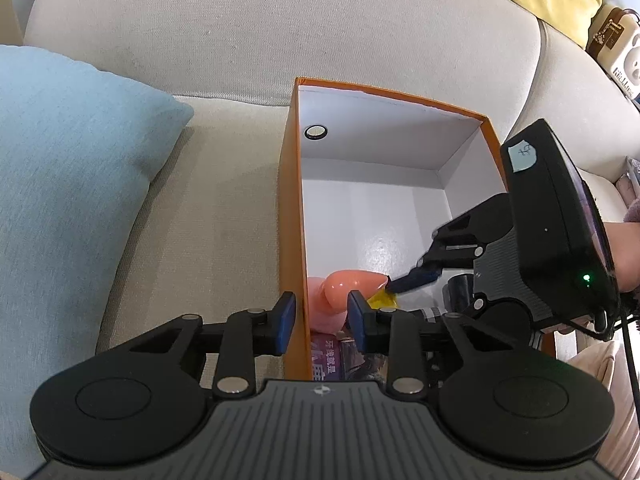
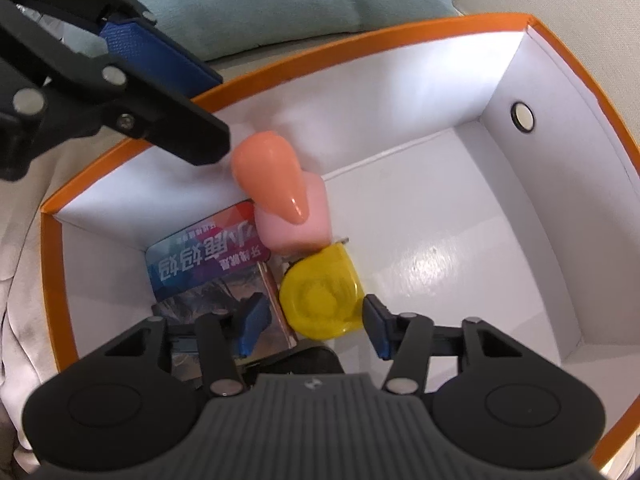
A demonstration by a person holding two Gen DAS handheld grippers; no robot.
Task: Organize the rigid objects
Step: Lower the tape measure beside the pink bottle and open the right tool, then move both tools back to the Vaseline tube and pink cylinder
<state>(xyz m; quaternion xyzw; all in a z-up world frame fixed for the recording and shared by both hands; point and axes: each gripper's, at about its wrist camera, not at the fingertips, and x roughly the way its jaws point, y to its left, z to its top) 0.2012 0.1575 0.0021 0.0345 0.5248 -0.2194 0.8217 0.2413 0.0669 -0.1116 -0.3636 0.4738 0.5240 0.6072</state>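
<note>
Fingers of the left gripper (image 1: 322, 322) straddle the orange wall of the box (image 1: 290, 208) on the sofa (image 1: 224, 208) — parted, not pressing it. Right gripper (image 2: 312, 326) fingers flank the yellow tape measure (image 2: 320, 298) in the box — apart, not squeezing. Beside it lies a pink bottle with an orange cap (image 2: 270, 176), next to a printed packet (image 2: 208, 262).

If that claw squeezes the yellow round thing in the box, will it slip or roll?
The yellow disc looks glossy and hard, so it may slip. It lies flat, so rolling seems unlikely. The right claw straddles it without visibly pressing.
</note>
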